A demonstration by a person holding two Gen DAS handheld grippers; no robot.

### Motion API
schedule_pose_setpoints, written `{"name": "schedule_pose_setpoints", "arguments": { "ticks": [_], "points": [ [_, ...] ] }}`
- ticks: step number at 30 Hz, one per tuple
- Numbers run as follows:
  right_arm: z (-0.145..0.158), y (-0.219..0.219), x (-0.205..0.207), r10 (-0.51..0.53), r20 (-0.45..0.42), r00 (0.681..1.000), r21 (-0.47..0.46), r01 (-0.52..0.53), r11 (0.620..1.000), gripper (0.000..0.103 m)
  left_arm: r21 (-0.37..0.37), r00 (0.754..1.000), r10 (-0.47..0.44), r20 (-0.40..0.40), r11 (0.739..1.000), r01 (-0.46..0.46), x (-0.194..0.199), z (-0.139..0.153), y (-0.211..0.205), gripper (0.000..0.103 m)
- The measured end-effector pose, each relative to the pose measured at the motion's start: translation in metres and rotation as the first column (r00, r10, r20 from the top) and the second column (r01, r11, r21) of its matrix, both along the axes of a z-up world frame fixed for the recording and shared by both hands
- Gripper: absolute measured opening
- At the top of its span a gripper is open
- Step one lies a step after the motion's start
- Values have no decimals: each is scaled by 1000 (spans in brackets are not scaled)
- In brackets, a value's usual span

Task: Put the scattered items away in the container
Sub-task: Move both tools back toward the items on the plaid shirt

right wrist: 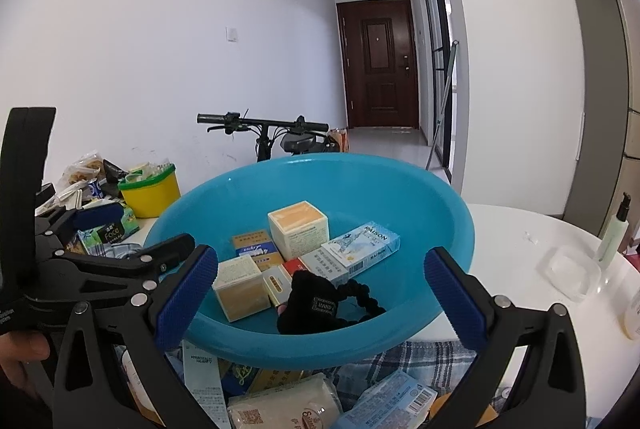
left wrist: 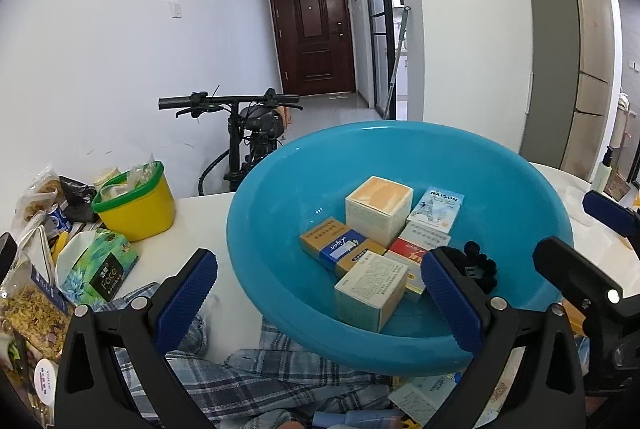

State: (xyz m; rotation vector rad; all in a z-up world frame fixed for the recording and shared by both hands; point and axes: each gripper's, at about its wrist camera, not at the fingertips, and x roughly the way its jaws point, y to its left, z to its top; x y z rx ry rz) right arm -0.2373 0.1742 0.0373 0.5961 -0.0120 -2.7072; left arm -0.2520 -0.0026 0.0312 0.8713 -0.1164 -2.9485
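Left wrist view: left gripper (left wrist: 320,289) released, blue pads (left wrist: 188,293) spread wide, nothing between them but the near rim of the blue basin (left wrist: 272,229). Basin resting on a white table (left wrist: 200,217), tilted up toward the camera over a rumpled plaid cloth (left wrist: 240,381). Inside the basin: a cream cube box (left wrist: 378,209) at the centre, a RAISON pack (left wrist: 438,209) just right of it, an orange and blue pack (left wrist: 332,241) to its left, a second cream box (left wrist: 370,289) nearest the camera, a red pack (left wrist: 412,249) partly covered between them. Black scrunchie (left wrist: 480,265) showing behind the right pad. At far right, the right gripper (left wrist: 592,241) seen from the side, fingers spread. Left of the basin, a yellow tub with a green rim (left wrist: 136,205), a green tissue pack (left wrist: 100,269) and snack bags (left wrist: 32,301).

Right wrist view: right gripper (right wrist: 320,293) released, jaws as wide as they go, empty, framing the basin's near edge. Scrunchie lying in the basin close to the near rim, beside a black fabric piece with a small label (right wrist: 312,301), both clear of the pads. Cream boxes and packs clustered behind it. Outside the basin, below its rim, more boxes and packets (right wrist: 280,401) on the cloth. Clear plastic lid (right wrist: 568,277) and a pump bottle (right wrist: 614,229) on the table to the right. Left gripper visible at left, with part of a hand (right wrist: 20,361) beneath it.
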Motion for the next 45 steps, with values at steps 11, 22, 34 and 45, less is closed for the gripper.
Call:
{"name": "schedule_pose_setpoints", "arguments": {
  "ticks": [11,22,34,45],
  "points": [
    [17,1,-1,36,51,998,8,-36,999,103,5,1000,1,-27,1000,-1,28,20,-4,103],
    [58,43,83,-37,7,999,55,37,998,103,27,994,25,-111,999,-22,121,71,-13,103],
    [18,37,136,-13,136,991,177,-11,984,103,83,999,18,-29,996,-16,189,31,1,103],
    [-38,18,170,0,163,987,302,-50,952,103,90,997,39,60,995,-44,211,-20,6,103]
  ]
}}
